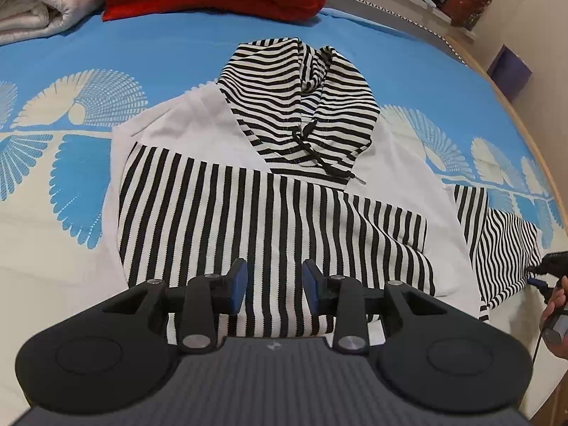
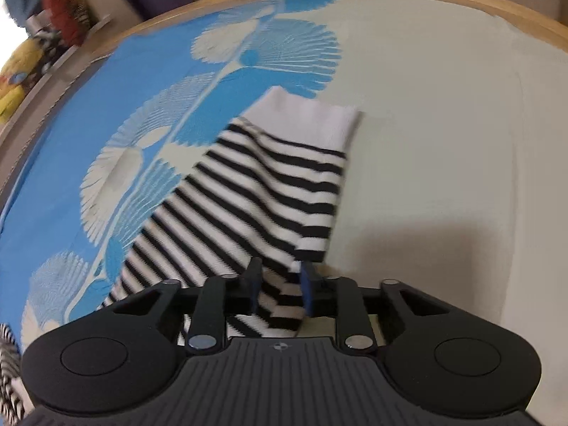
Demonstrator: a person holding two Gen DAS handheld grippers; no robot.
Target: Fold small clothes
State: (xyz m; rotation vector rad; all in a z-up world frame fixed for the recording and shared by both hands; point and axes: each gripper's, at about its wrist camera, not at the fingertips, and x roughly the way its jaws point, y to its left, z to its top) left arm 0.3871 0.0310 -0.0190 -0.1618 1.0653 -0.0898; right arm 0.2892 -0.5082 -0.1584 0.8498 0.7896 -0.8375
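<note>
Striped sleeve (image 2: 269,191) between right hand-held gripper (image 2: 280,284)

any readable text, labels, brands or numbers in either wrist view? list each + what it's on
No readable words or numbers in either view.
Left tongs: a small pale logo mark on the grey ribbed body, a symbol, not letters.
Right tongs: a small round crosshair-like mark on the ribbed body, no text.
Striped hoodie: no print or tag visible.
Blue and cream bedspread: leaf pattern only.
</note>
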